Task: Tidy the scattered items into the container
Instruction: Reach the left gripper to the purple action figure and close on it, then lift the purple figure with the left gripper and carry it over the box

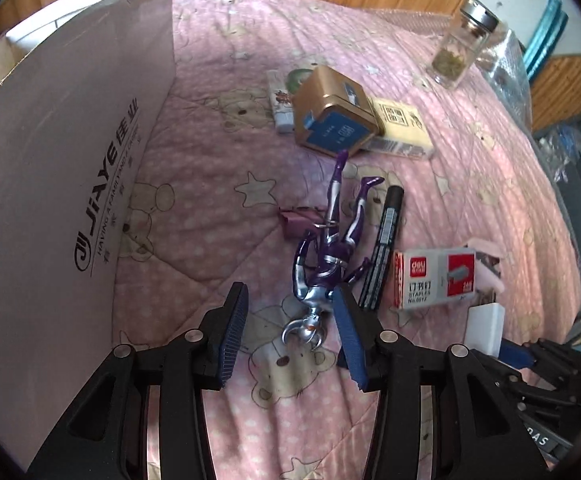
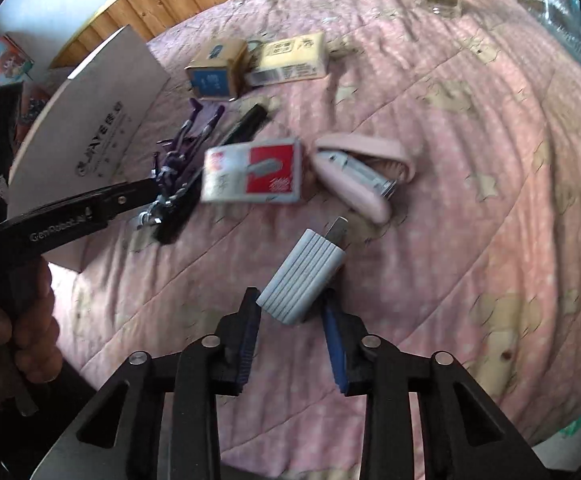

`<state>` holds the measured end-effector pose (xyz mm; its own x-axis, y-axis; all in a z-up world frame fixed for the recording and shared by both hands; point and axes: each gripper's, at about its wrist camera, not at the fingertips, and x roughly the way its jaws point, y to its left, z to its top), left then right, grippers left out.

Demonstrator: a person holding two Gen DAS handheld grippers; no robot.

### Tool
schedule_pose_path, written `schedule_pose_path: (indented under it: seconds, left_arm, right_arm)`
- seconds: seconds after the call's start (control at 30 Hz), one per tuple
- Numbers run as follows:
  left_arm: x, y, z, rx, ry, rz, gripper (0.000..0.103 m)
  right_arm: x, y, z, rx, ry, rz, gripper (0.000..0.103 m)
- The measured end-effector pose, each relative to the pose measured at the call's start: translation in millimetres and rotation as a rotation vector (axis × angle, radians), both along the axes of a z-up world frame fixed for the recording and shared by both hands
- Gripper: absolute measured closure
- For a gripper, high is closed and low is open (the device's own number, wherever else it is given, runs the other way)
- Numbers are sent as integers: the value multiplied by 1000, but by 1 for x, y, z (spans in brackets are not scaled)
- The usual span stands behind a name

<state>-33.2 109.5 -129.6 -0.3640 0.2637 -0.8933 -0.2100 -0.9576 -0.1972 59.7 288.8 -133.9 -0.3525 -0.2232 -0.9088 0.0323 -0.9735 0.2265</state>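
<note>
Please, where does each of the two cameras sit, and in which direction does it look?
Left wrist: sits on the left gripper, looks forward and down at the purple figure between its open fingers, with the white box at its left.
Right wrist: sits on the right gripper, looks at the white charger at its open fingers; the left gripper and the person's hand show.
Shared: figure, staples box, black marker.

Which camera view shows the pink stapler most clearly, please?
The right wrist view shows it best: the pink stapler lies whole and unobstructed on the pink quilt, right of the staples box. In the left wrist view only part of it shows, behind that box.
</note>
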Motion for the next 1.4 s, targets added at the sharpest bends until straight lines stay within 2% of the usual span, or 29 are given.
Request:
schedule_pose_path:
  seconds: [0.1,0.27,0.3,0.33,0.5,0.67,0.8,0.93,1.03,1.17,1.4]
  left_arm:
    - [2,6,3,23,22,-30,58]
    - [-5,18,-10,-21,11,-64,59]
    - [-5,20,-12,-40,19,-66,64]
    - [-4,21,-11,-38,25,-74,75]
    - [5,13,11,73,29,-76,80]
    - [10,9,15,80,37,-86,80]
    - [7,17,11,36,32,-96,80]
    - [1,29,-5,-5,9,-115,78]
    - [1,38,-5,-41,41,-139,80]
    - [-1,36,1,4,35,-122,81]
    - [8,29,21,47,94,-125,81]
  right_arm:
    - [-1,1,0,-15,2,-14,71]
    - [-3,2,-2,-5,18,-4,69]
    - [-4,1,-3,-7,19,-2,69]
    - [-4,2,-3,-13,20,-2,70]
    - [-3,25,-1,-62,13,-45,76]
    - [1,31,-4,-77,2,-62,78]
    - [0,33,-5,-95,4,-72,77]
    - [-1,44,-6,-115,15,-81,78]
    - [-2,45,-6,-107,22,-67,81]
    - [-7,44,-2,-110,24,-63,81]
    - [-1,47,12,-127,62,-60,81]
